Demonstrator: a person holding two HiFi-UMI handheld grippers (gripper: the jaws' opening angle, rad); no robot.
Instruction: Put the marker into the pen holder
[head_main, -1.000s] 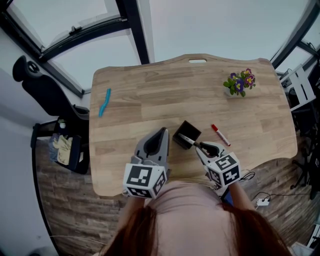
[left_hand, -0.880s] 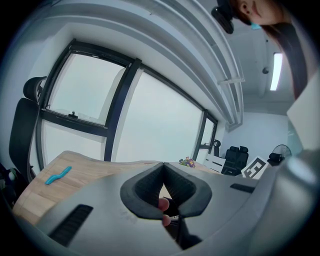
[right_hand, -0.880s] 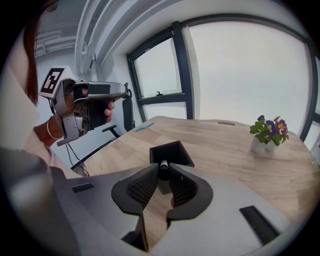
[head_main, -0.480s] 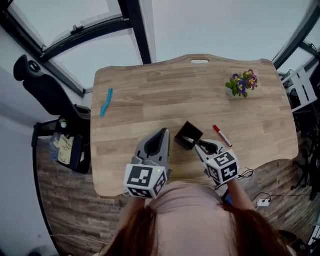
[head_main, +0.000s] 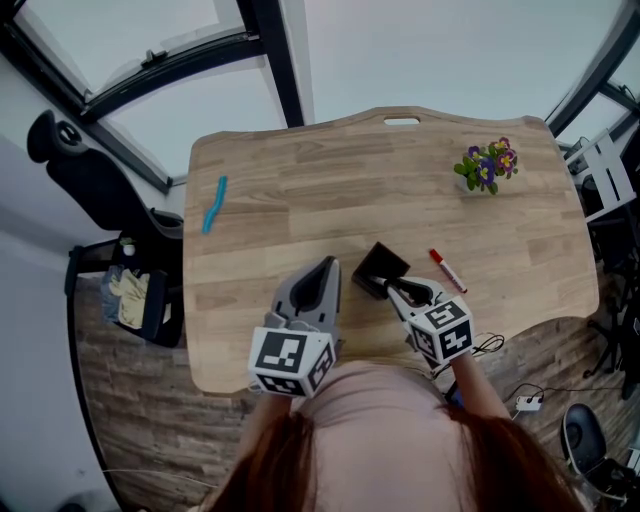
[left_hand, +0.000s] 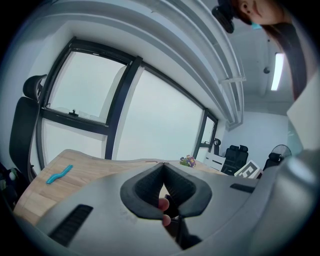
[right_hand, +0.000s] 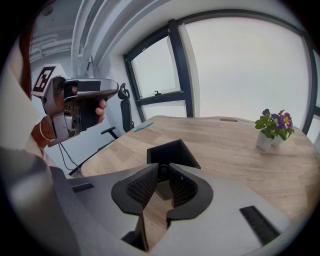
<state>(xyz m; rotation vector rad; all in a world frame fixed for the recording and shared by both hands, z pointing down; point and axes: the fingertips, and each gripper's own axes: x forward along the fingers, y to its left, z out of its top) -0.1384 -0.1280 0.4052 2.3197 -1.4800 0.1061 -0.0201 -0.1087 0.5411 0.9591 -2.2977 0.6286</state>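
A: A pale wooden table (head_main: 300, 200) is filling the head view, with a dark window frame (head_main: 266, 50) running behind it. What is sitting on it?

B: A black pen holder (head_main: 380, 268) is standing near the front edge. A red marker (head_main: 447, 271) is lying just to its right, apart from it. A flower pot (head_main: 487, 166) is standing at the far right and a blue strip (head_main: 214, 203) is lying far left. The right gripper (head_main: 393, 288) is reaching to the holder's near side, and the left gripper (head_main: 324, 266) is hovering beside the holder on its left.

A: And the left gripper view?

B: Its jaws are pressing together tip to tip, clenched on nothing (a person's fingertips (left_hand: 163, 204) are showing behind the gap).

A: The right gripper view?

B: There the jaws are clamping a dark marker (right_hand: 162, 172), seen end-on, and it is pointing at the holder's near rim. Whether its tip is inside, I cannot tell.
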